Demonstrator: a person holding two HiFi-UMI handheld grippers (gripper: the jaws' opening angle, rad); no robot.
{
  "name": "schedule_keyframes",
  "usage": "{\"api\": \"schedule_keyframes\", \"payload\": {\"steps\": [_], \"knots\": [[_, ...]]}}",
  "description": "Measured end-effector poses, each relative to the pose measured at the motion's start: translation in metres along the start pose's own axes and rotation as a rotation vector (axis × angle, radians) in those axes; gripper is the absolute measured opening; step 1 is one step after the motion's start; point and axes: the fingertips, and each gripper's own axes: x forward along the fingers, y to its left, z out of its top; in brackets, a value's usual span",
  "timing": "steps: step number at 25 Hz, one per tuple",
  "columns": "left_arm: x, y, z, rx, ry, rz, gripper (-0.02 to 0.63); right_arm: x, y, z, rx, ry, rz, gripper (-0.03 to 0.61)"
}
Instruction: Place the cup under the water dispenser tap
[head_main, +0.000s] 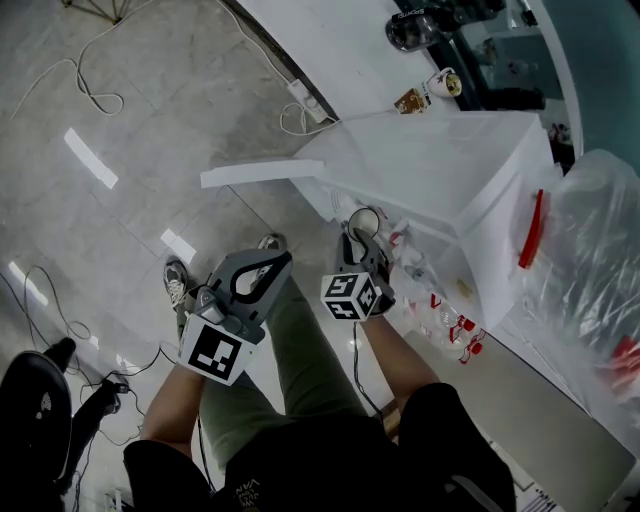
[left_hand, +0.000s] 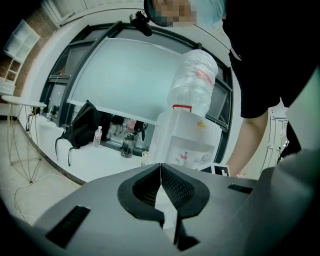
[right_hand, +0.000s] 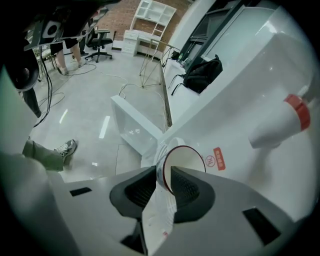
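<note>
A white paper cup (right_hand: 184, 161) with a dark rim lies tilted between the jaws of my right gripper (right_hand: 162, 180), which is shut on its wall. From the head view the cup (head_main: 365, 221) sits at the tip of the right gripper (head_main: 356, 252), close to the front of the white water dispenser (head_main: 440, 170). Red taps (head_main: 466, 332) show lower on that front. My left gripper (left_hand: 161, 167) is shut with nothing in it and points level at the dispenser (left_hand: 185, 145) with its big bottle (left_hand: 192, 82). It hangs beside the right one (head_main: 272, 264).
A white panel (head_main: 260, 172) juts out from the dispenser's side over the floor. A power strip with cables (head_main: 305, 100) lies on the tiles. An office chair (head_main: 35, 410) stands at lower left. A black backpack (left_hand: 82, 125) rests on the counter behind.
</note>
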Motion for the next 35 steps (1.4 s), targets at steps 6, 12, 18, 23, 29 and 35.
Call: {"api": "schedule_keyframes", "payload": {"steps": [6, 12, 18, 23, 29, 35], "knots": [[-0.010, -0.003, 0.008, 0.018, 0.015, -0.021, 0.020, -0.022, -0.004, 0.000, 0.081, -0.017, -0.025, 0.078], [-0.021, -0.014, 0.034, 0.061, 0.018, -0.073, 0.020, -0.058, -0.008, 0.009, 0.180, -0.038, -0.058, 0.078], [-0.039, -0.032, 0.072, 0.094, 0.006, -0.108, 0.020, -0.112, -0.013, 0.022, 0.279, -0.091, -0.103, 0.077], [-0.065, -0.054, 0.105, 0.131, 0.008, -0.148, 0.020, -0.165, -0.013, 0.037, 0.375, -0.141, -0.141, 0.075], [-0.105, -0.083, 0.142, 0.166, 0.012, -0.187, 0.020, -0.237, -0.006, 0.056, 0.518, -0.230, -0.156, 0.051], [-0.145, -0.096, 0.176, 0.193, -0.017, -0.193, 0.020, -0.302, -0.001, 0.091, 0.612, -0.344, -0.181, 0.044]]}}
